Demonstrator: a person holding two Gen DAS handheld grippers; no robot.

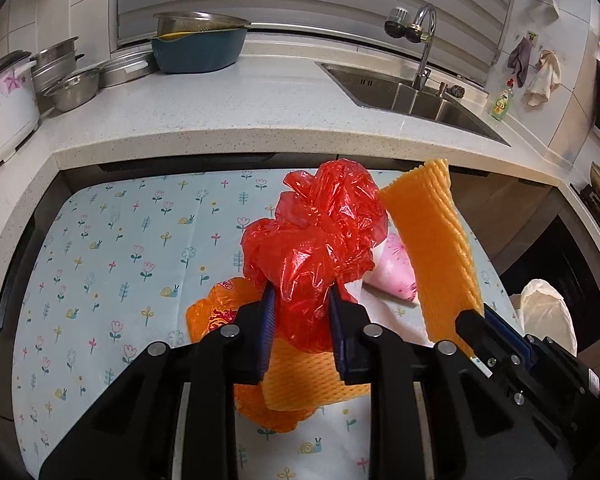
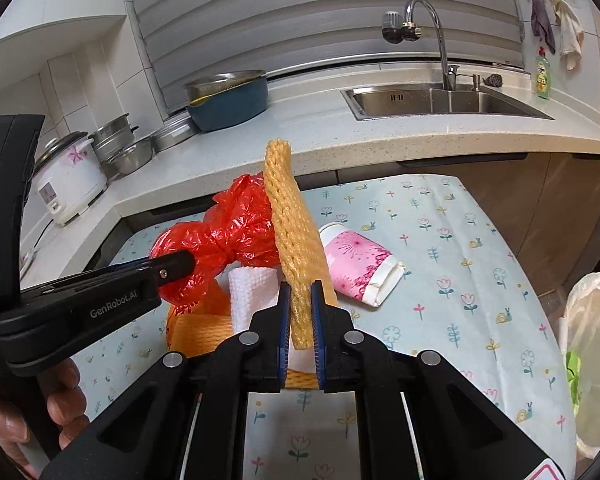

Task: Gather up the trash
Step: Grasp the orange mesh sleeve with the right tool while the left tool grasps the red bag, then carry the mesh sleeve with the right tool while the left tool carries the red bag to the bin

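Observation:
My left gripper (image 1: 302, 298) is shut on a crumpled red plastic bag (image 1: 320, 240) and holds it above the flowered table cover (image 1: 120, 240). My right gripper (image 2: 300, 300) is shut on a flat orange foam net (image 2: 290, 232), held upright; that net also shows at the right of the left wrist view (image 1: 436, 248). Below them lie more orange foam net (image 1: 308, 384), an orange printed bag (image 1: 212, 312), a white paper towel (image 2: 252, 292) and a pink paper cup (image 2: 356, 264) on its side. The left gripper (image 2: 180, 266) with the red bag (image 2: 228, 236) shows in the right wrist view.
A white trash bag (image 2: 592, 344) hangs at the table's right edge. Behind the table runs a speckled counter (image 1: 240, 112) with a sink (image 1: 412, 92), a blue bowl (image 1: 200, 52), steel pots (image 1: 72, 80) and a rice cooker (image 1: 4, 108).

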